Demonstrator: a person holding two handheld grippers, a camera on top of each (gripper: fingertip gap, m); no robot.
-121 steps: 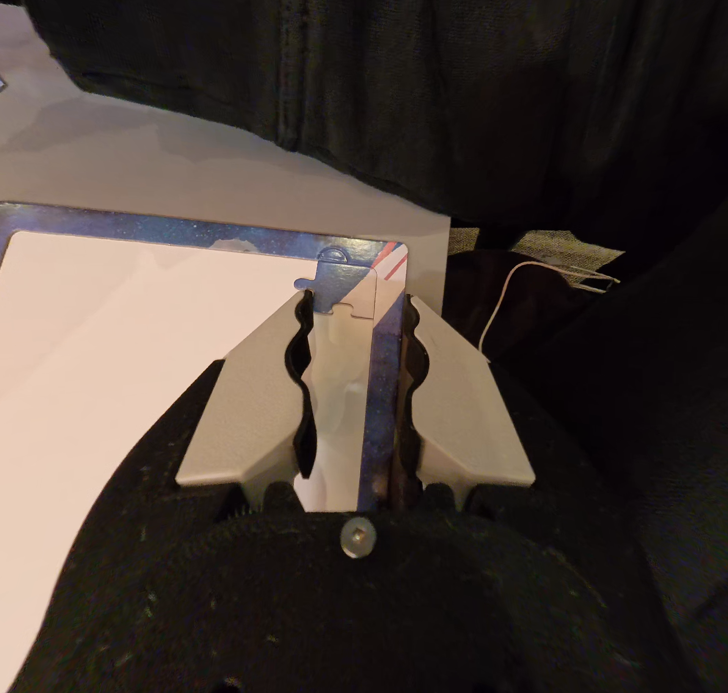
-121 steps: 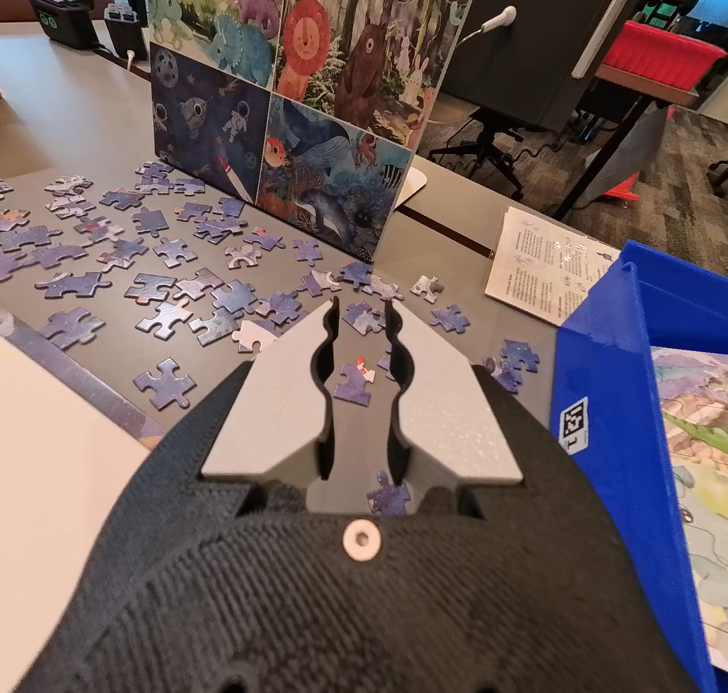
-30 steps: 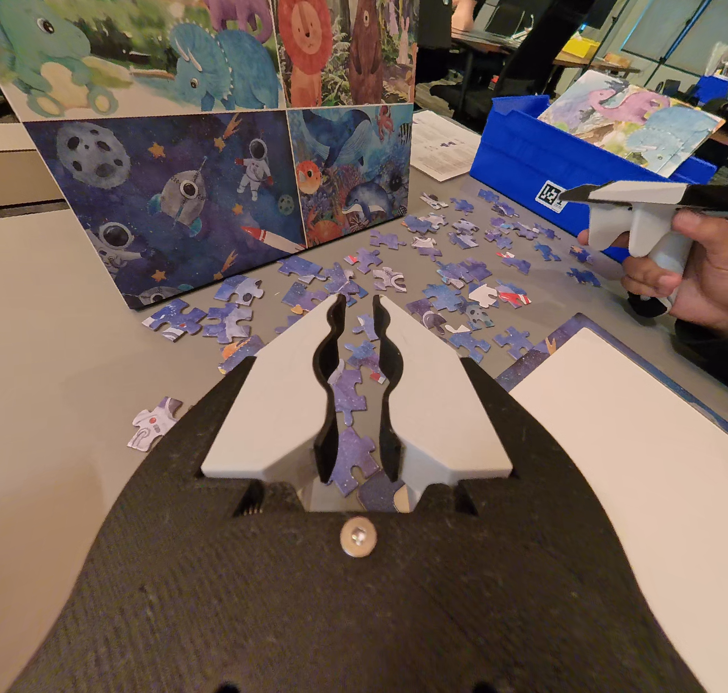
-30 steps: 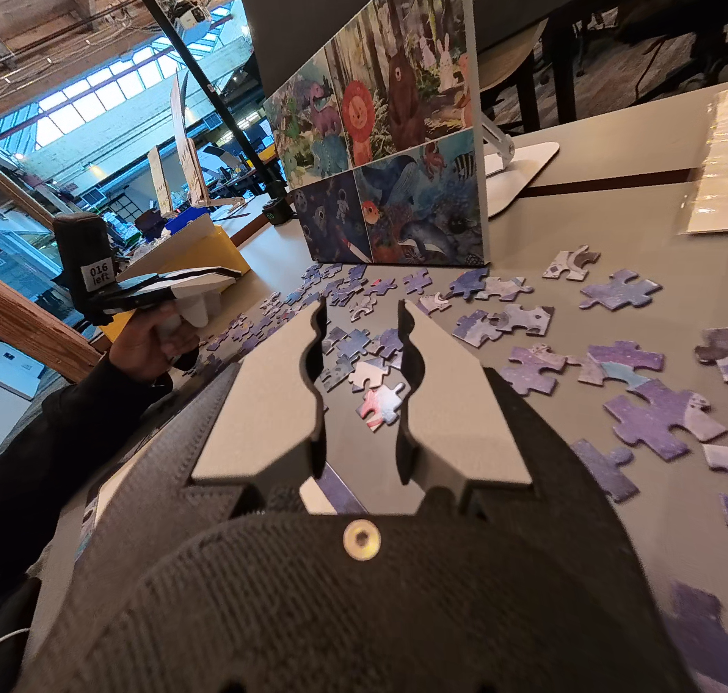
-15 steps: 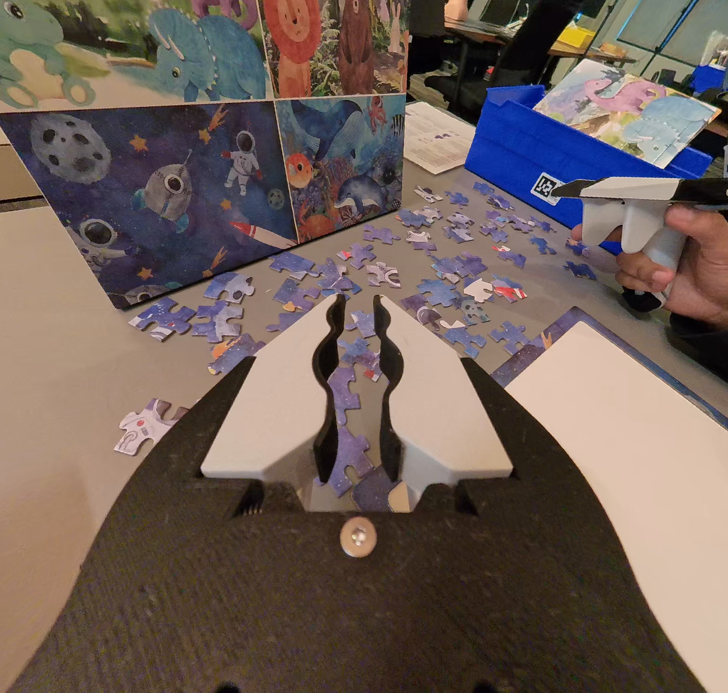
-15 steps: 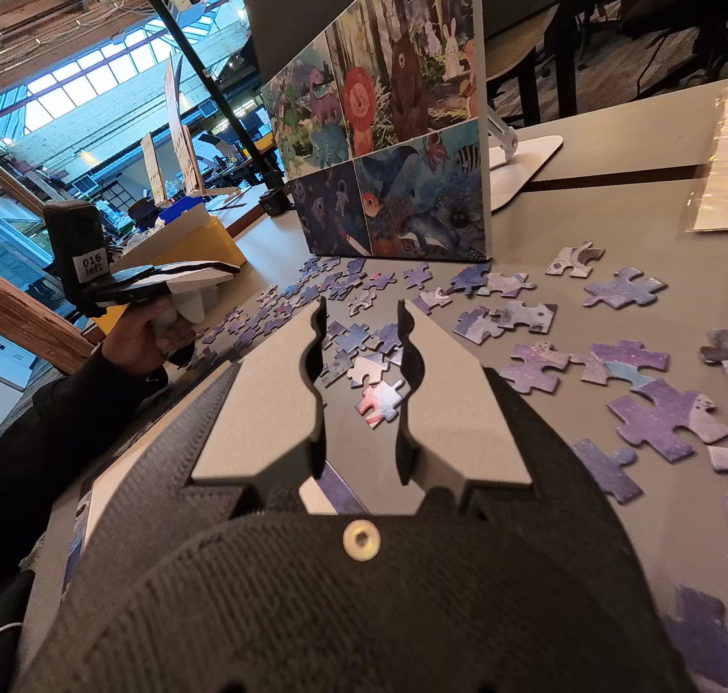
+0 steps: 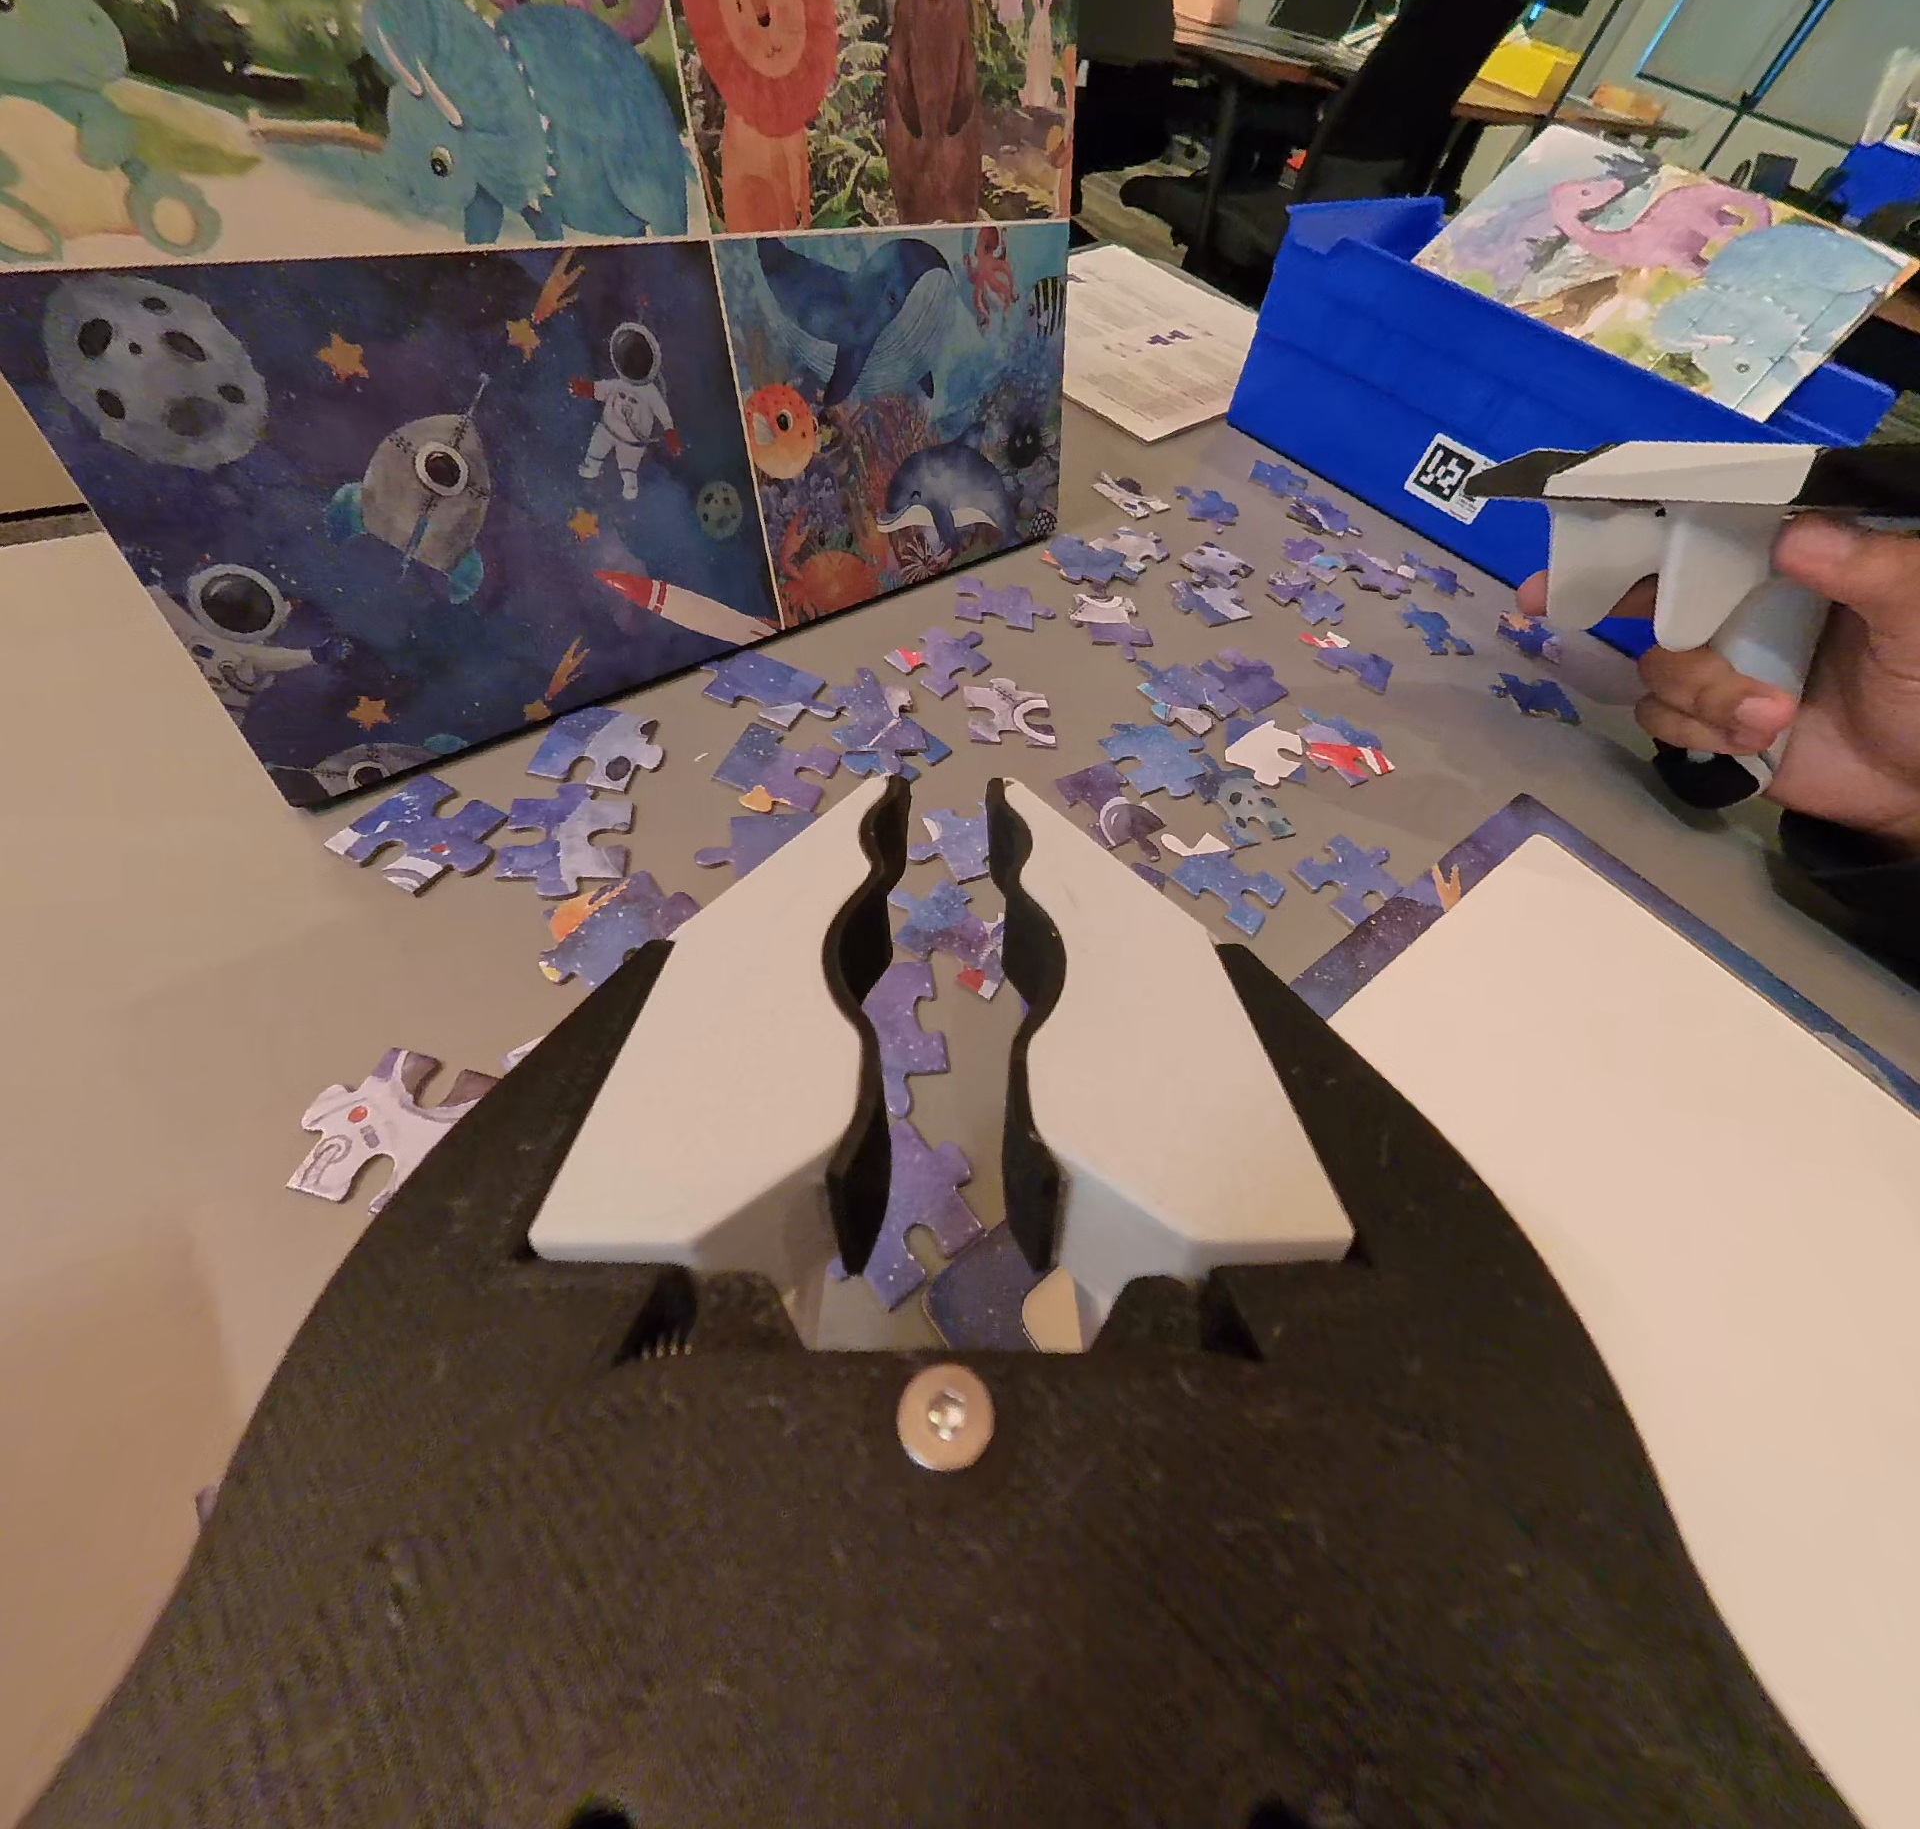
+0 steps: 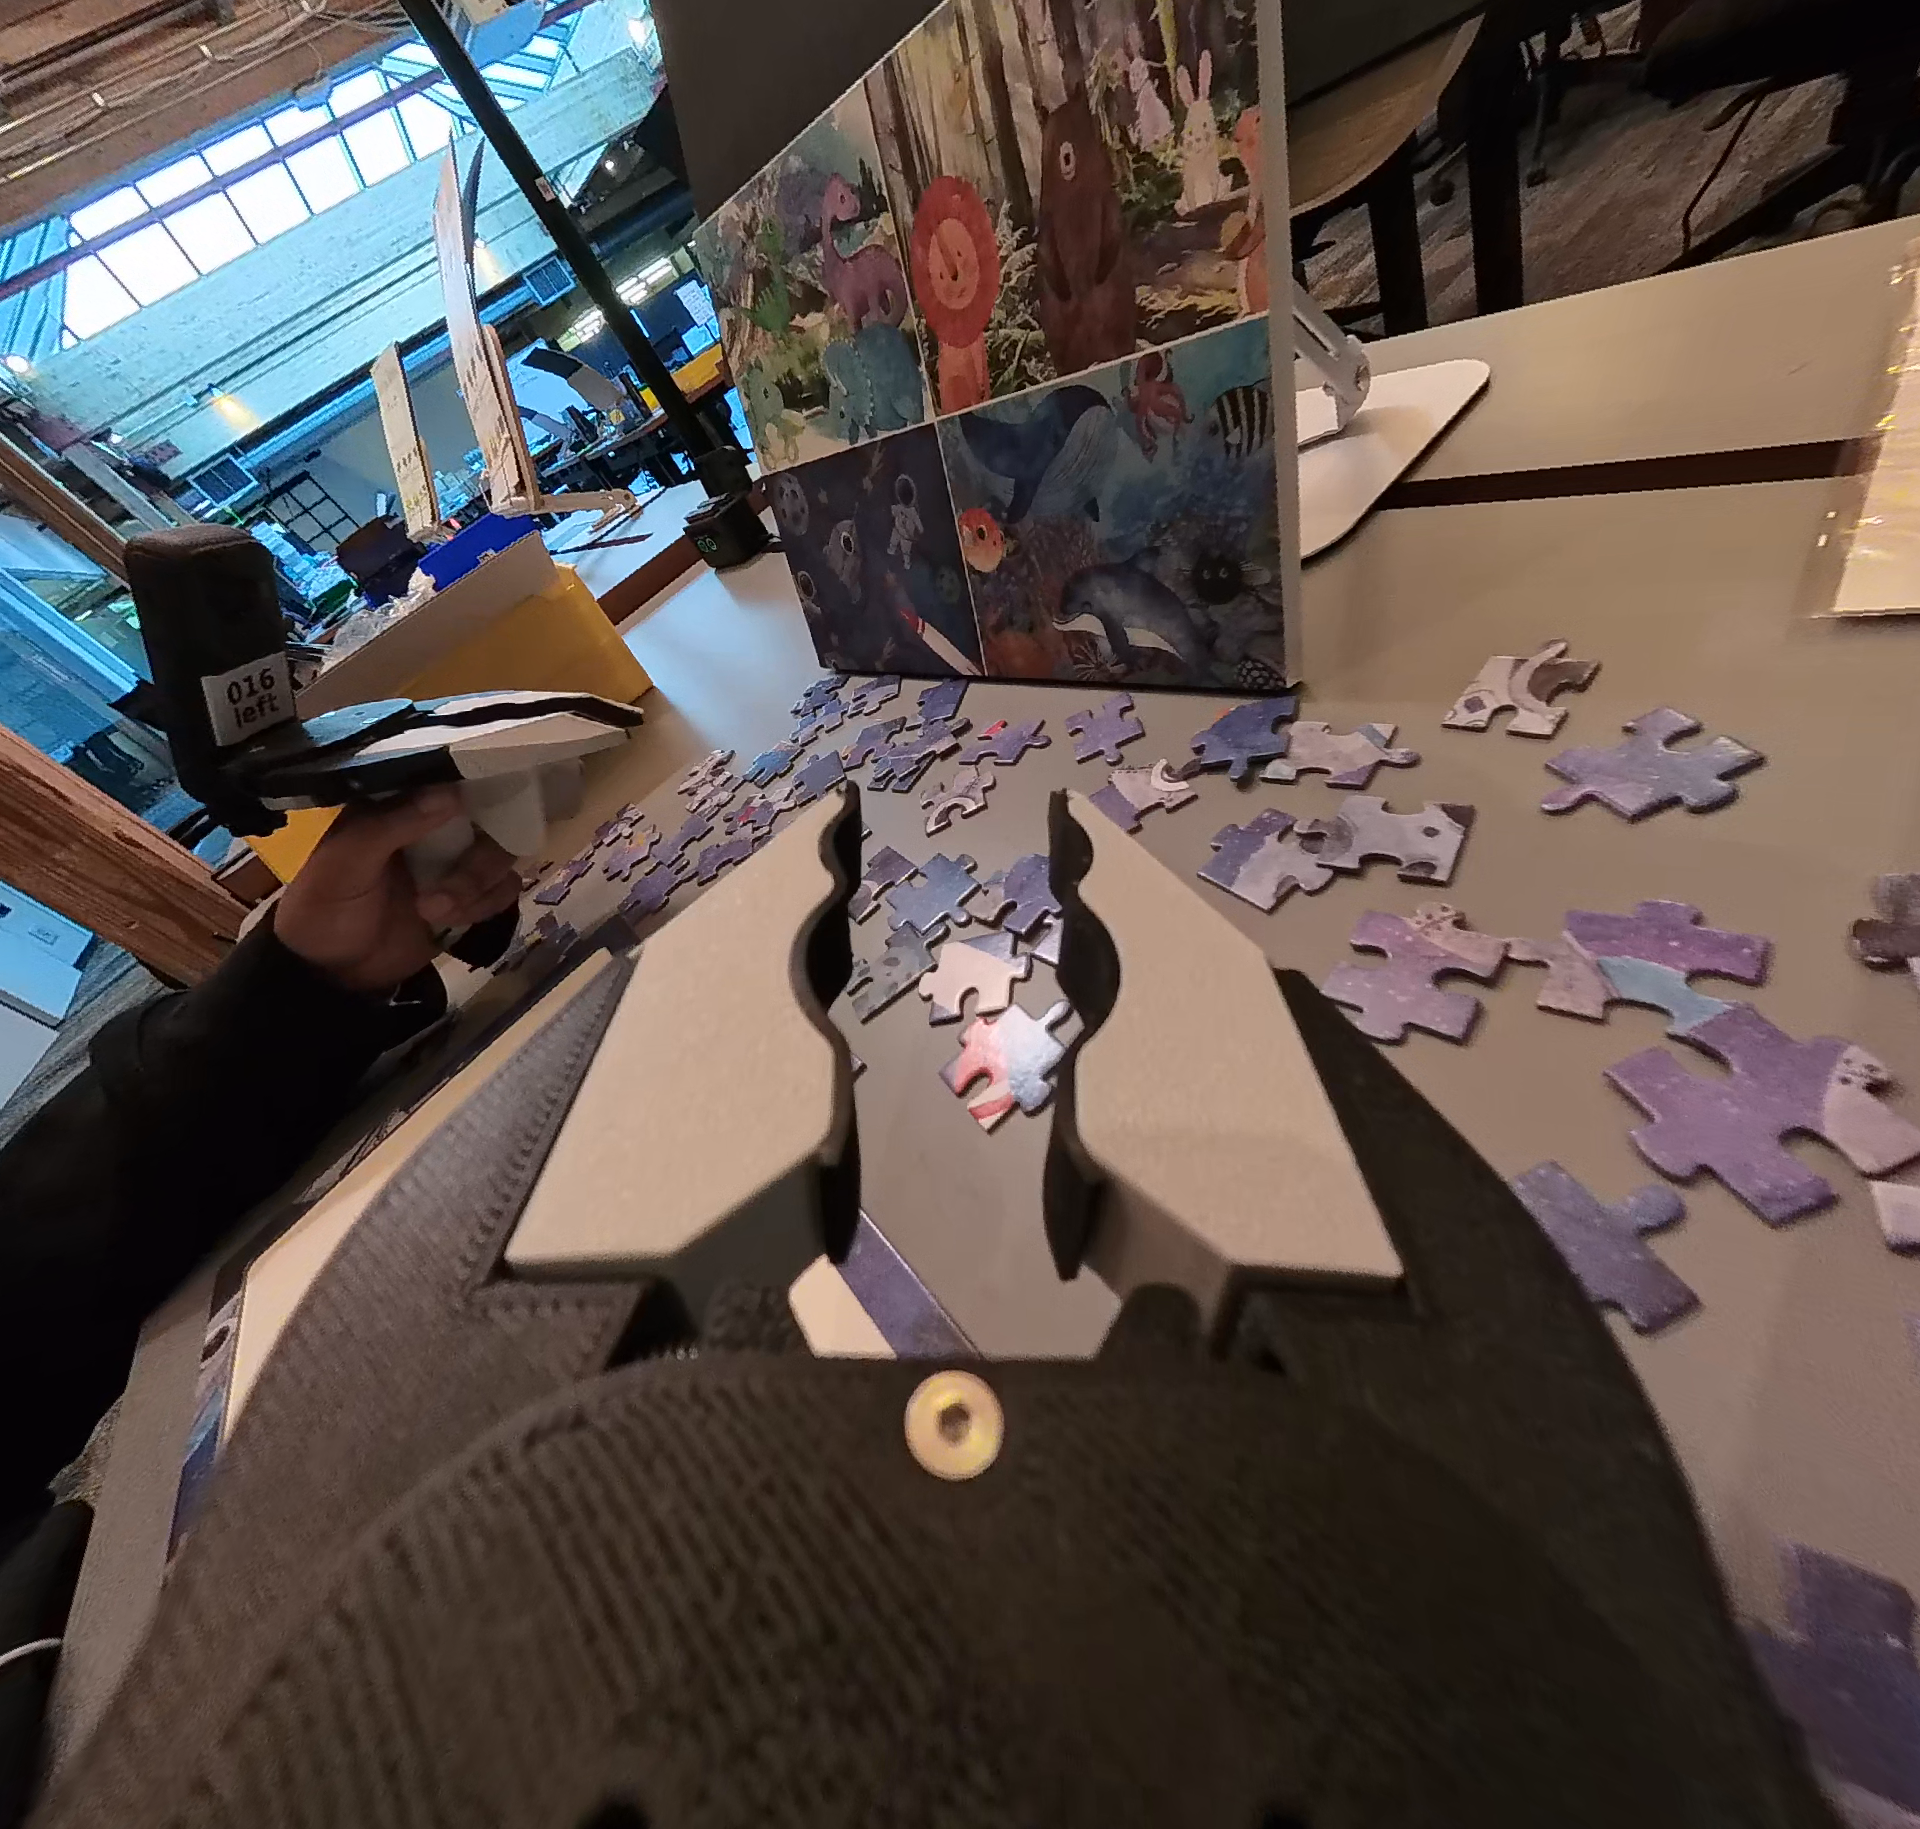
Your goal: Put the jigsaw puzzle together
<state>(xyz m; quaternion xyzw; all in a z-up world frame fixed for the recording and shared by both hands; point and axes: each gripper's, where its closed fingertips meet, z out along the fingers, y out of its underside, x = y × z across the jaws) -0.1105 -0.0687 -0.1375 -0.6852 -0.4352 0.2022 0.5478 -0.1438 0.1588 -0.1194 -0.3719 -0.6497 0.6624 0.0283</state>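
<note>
Several loose blue and purple puzzle pieces [image 7: 1153, 699] lie scattered on the grey table, also in the right wrist view [image 8: 1340, 844]. The puzzle tray [image 7: 1392, 917], white inside with a starry blue border, lies to the right of my left gripper [image 7: 943, 792]. That gripper is open by a narrow gap and empty, low over a purple piece [image 7: 906, 1041]. My right gripper [image 8: 954, 803] is open and empty above a red and white piece [image 8: 1013, 1057]. The tray's corner [image 8: 862, 1301] shows between its fingers. Each gripper shows in the other's view, the right [image 7: 1662, 491] and the left [image 8: 468, 730].
An upright picture board [image 7: 520, 429] with four reference pictures stands behind the pieces, on a white stand [image 8: 1382, 439]. A blue bin [image 7: 1455, 397] holding another puzzle sits at the far right. A paper sheet [image 7: 1153, 345] lies beside it. A yellow box [image 8: 520, 636] stands far left. Across from one pair of fingers to the other is roughly 25 cm. My right tips are about 25 cm from the purple piece [image 7: 906, 1041], my left tips only 8 cm.
Four seconds ago my left gripper was wider open over the tray's corner, where one piece sat. It now faces the loose pieces and has crept forward. My right gripper has turned left.
</note>
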